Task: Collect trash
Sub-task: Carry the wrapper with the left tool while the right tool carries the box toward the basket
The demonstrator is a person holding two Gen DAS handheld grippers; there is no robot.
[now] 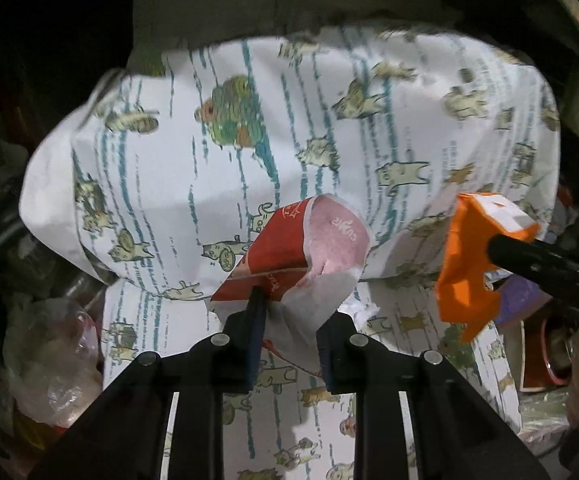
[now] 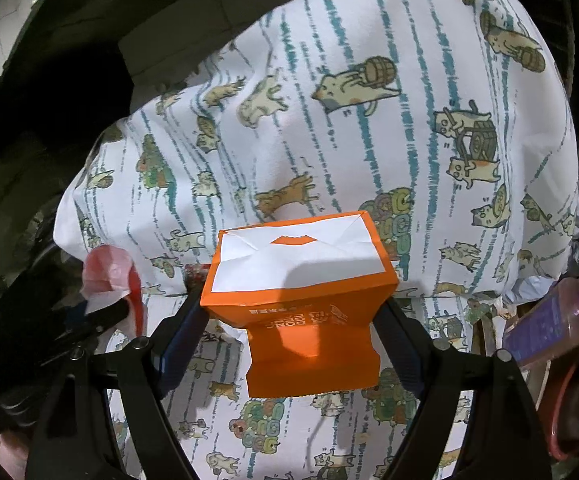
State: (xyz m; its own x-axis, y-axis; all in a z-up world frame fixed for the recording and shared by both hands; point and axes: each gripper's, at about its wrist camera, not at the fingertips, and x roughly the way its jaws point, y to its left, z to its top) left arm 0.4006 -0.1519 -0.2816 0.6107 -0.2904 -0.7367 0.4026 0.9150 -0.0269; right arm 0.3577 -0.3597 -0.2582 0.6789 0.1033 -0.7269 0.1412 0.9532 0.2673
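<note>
My left gripper (image 1: 291,320) is shut on a crumpled red and white paper wrapper (image 1: 309,248), held above a white cloth printed with cartoon cats (image 1: 217,168). My right gripper (image 2: 289,320) is shut on an orange and white paper bag (image 2: 301,280), held above the same cloth (image 2: 329,120). In the left wrist view the orange bag (image 1: 473,264) and the right gripper's dark finger (image 1: 529,256) show at the right. In the right wrist view the red wrapper (image 2: 109,276) and the left gripper show at the left.
A clear plastic bag with trash (image 1: 53,352) lies at the lower left in the left wrist view. A purple-labelled bottle (image 2: 549,320) and a red-rimmed object (image 2: 565,412) lie at the right in the right wrist view. Dark surroundings ring the cloth.
</note>
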